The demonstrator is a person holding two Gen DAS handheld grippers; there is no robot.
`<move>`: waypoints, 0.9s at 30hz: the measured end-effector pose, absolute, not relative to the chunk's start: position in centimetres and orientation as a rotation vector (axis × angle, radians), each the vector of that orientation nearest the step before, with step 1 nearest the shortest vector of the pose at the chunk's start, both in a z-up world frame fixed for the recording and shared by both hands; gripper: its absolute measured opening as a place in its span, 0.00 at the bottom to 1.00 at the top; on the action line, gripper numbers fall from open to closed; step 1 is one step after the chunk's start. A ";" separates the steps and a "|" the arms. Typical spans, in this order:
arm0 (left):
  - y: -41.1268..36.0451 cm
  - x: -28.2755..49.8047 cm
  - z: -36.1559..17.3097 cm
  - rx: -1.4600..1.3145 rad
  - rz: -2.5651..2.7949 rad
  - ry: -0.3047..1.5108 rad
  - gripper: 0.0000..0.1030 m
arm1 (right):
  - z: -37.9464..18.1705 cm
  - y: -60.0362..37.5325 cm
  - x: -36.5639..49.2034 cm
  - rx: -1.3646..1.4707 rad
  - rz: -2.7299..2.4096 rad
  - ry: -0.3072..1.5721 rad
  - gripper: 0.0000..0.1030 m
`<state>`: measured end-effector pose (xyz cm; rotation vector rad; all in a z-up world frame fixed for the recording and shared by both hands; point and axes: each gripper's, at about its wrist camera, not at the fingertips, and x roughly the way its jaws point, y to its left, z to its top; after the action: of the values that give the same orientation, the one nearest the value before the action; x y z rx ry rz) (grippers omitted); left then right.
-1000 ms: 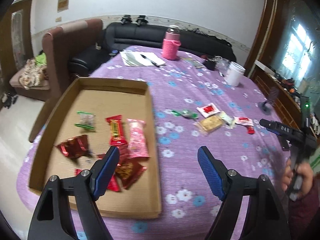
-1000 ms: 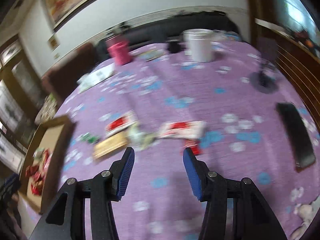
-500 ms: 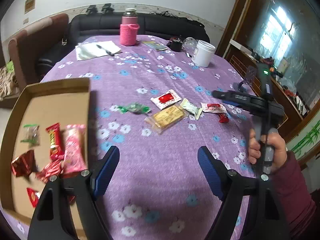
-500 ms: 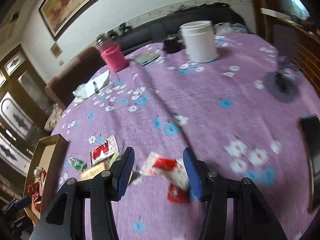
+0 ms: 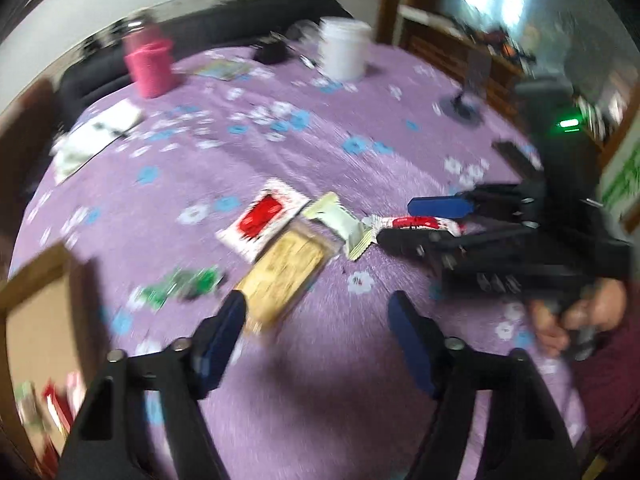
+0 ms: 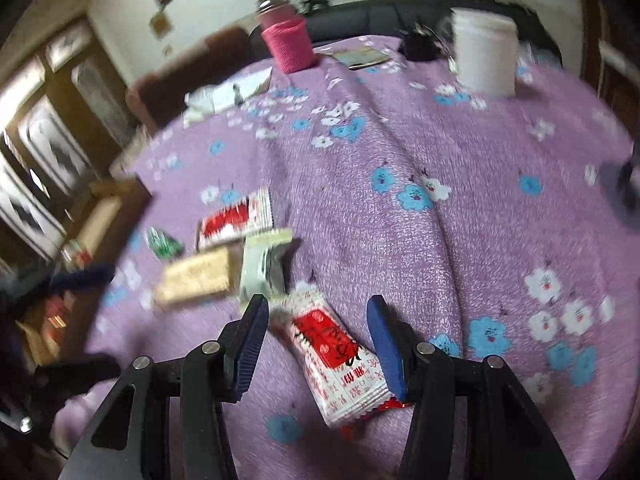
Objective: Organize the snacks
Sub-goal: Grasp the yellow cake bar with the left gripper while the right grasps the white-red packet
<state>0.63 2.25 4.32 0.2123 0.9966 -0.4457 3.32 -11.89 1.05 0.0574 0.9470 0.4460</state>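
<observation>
Right wrist view, entry one: right gripper (image 6: 316, 336), jaws part open and tilted down over the red-and-white snack packet (image 6: 334, 354). The packet lies flat on the purple flowered tablecloth (image 6: 460, 240) between the blue pads, neither pad pressing on it; nothing is held. The straddle probably sets up a pinch across the packet's narrow width.

Entry two: left gripper (image 5: 316, 320), jaws closing, nothing between them. It hangs just short of the tan cracker packet (image 5: 286, 276), whose near end lies beside the left pad, so this reads as the next pick.

Entry three, loose snacks, all placed by the tan cracker packet:
- pale green packet (image 5: 340, 220), touching its far corner;
- square red-and-white sachet (image 5: 262, 220), along its far left edge, overlapped a little;
- green-wrapped candy (image 5: 180, 286), just to its left;
- red-and-white snack packet, beyond the pale green one, to its right.

Entry four: cardboard tray (image 5: 36, 312), well left of the cracker packet, at the table edge. Red wrapped snacks already lie inside, so it serves as the collecting place.

Entry five: pink flask (image 5: 150, 64) and white tub (image 5: 344, 52), far beyond the cracker packet, apart from the snacks.
</observation>
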 end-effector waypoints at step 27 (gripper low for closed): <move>1.0 -0.8 1.4 0.247 -0.426 0.995 0.35 | 1.8 -9.9 0.1 -0.211 0.530 0.948 0.36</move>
<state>-0.80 1.00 1.41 0.2470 0.9951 -0.4260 0.09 -9.87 1.76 -0.2113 0.9478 0.5298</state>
